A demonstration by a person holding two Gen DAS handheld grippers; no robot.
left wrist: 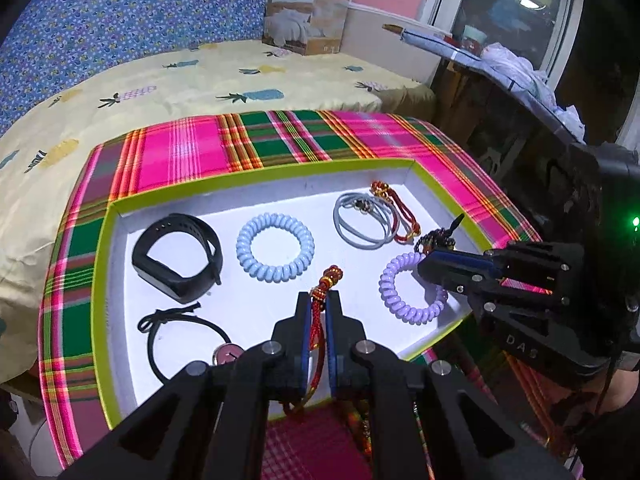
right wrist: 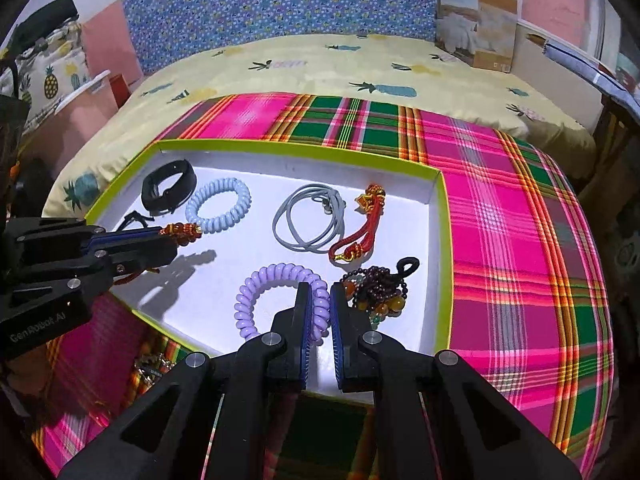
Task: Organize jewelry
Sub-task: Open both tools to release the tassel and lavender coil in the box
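From your left wrist, the tray (left wrist: 105, 248) already holds most pieces: black band (left wrist: 176, 258), pale blue coil (left wrist: 275, 247), grey loops (left wrist: 362, 220), red cord (left wrist: 404, 216), lilac coil (left wrist: 404, 292). Your left gripper (left wrist: 319, 304) has its fingers clenched on a red-and-gold cord bracelet (left wrist: 325, 280) above the tray's front, not yet laid down.

From your right wrist, the right gripper (right wrist: 320, 300) stands over the lilac coil with its fingers nearly closed on nothing, beside a dark bead bracelet (right wrist: 380, 284) half-hidden in the other view. More jewelry (right wrist: 150, 364) waits outside on the table's plaid cloth (right wrist: 520, 240).
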